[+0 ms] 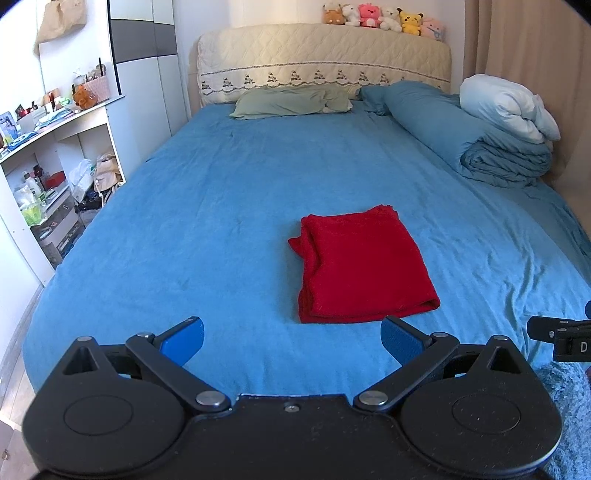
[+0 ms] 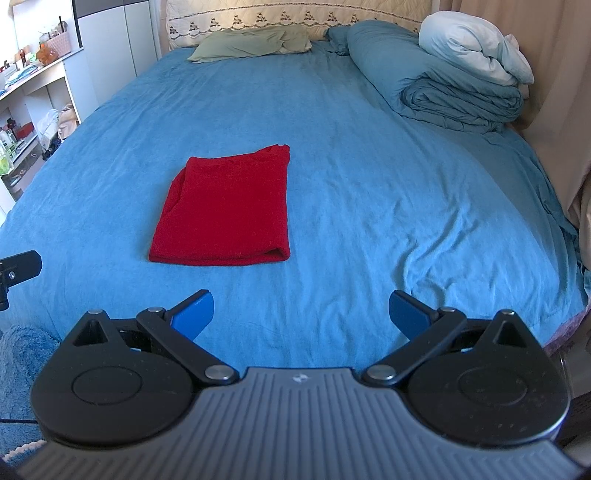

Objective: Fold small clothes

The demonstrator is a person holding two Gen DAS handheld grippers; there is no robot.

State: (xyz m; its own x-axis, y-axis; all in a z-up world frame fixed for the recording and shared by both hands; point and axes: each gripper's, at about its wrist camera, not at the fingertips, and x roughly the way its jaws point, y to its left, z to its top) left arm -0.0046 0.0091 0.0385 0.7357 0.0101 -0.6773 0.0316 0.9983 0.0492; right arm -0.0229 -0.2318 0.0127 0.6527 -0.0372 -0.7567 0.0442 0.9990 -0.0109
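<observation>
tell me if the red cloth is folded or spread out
Folded: the red cloth lies as a compact rectangle on the bed, with stacked layers showing along its near edge.

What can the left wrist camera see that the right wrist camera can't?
Only the left wrist view shows the row of plush toys on top of the headboard and the beige bag hanging on the wall. Only the right wrist view shows the left tongs' black body poking in at its left edge and more of the curtain. Both show the folded red garment lying on the blue bedsheet, the green pillow, the rolled blue duvet, the cluttered shelves, and open tongs: left tongs, right tongs.
</observation>
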